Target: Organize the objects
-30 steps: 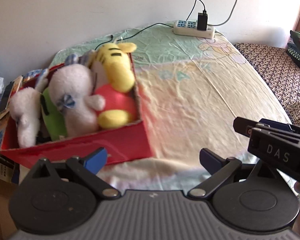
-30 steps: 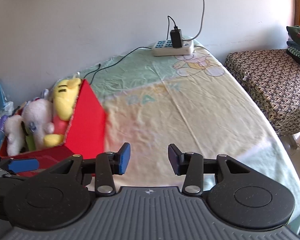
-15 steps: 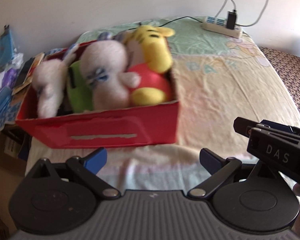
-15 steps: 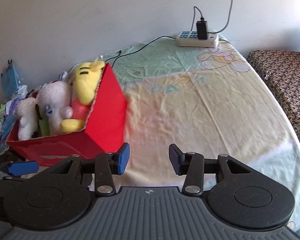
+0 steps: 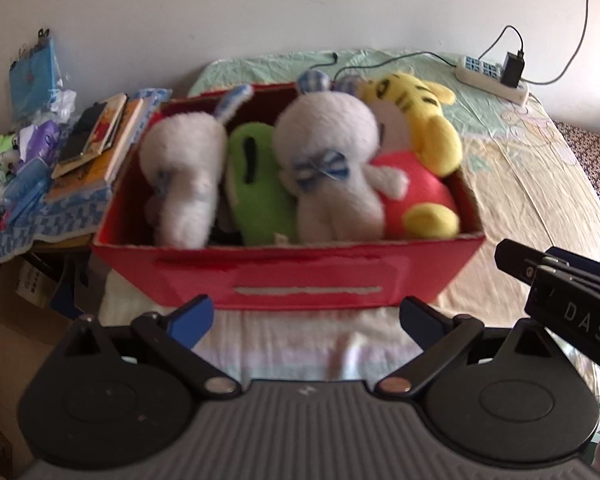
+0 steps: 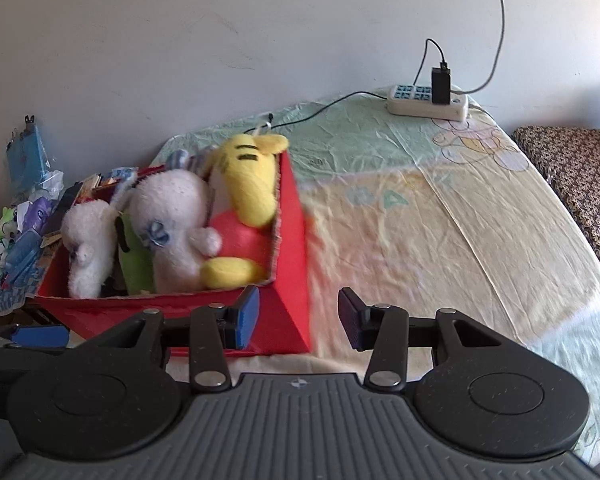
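The red box [image 5: 288,280] of plush toys [image 5: 328,176] sits on the near left part of the bed [image 6: 440,232]. The left gripper [image 5: 306,316] faces the box's near wall, spread wide and empty; the right gripper [image 6: 298,318], also parted and empty, hovers by the near right corner. A good grasp probably means pinching the cardboard rim, since toys bulge over it. A power strip [image 6: 426,104] lies far right; books [image 5: 96,148] crowd the left.
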`<state>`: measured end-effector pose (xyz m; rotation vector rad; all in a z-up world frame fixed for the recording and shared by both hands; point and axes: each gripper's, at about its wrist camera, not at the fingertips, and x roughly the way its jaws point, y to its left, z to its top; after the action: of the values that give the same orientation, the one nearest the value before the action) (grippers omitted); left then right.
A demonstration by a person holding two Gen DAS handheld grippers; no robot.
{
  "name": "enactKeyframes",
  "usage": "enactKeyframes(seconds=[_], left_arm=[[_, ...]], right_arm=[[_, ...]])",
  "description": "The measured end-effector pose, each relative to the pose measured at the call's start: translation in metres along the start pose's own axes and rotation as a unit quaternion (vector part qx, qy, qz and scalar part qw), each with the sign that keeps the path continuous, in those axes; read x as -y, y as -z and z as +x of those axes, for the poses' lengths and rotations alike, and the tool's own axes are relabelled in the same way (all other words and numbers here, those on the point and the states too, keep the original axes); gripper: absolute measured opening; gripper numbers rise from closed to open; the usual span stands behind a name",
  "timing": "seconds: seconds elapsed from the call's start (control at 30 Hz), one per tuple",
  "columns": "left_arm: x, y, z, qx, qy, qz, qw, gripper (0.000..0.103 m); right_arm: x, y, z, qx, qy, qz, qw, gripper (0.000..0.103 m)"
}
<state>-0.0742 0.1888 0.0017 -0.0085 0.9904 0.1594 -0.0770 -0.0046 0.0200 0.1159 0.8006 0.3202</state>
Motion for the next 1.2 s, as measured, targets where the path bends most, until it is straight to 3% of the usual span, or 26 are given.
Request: enactKeyframes(seconds=[0.63, 0.8, 1.2], left_arm=[[-0.078, -0.035, -0.001, 0.049, -0.017, 0.013, 0.9986, 0.1], [-0.087, -0.041, 0.005, 0.047, 0.001, 0.006, 0.9989, 0.101], [-0.082, -0.041, 0.017, 0.039, 0.003, 0.012, 0.9991, 0.101]], right_arm=[[-0.075, -0.023, 0.014, 0.021, -0.007, -0.014, 1.0, 0.051], [-0.077, -0.025, 0.02, 0.028, 0.006, -0.008, 1.0, 0.051], [-0.076, -0.022, 0.028, 0.026, 0.018, 0.003, 0.999, 0.051]])
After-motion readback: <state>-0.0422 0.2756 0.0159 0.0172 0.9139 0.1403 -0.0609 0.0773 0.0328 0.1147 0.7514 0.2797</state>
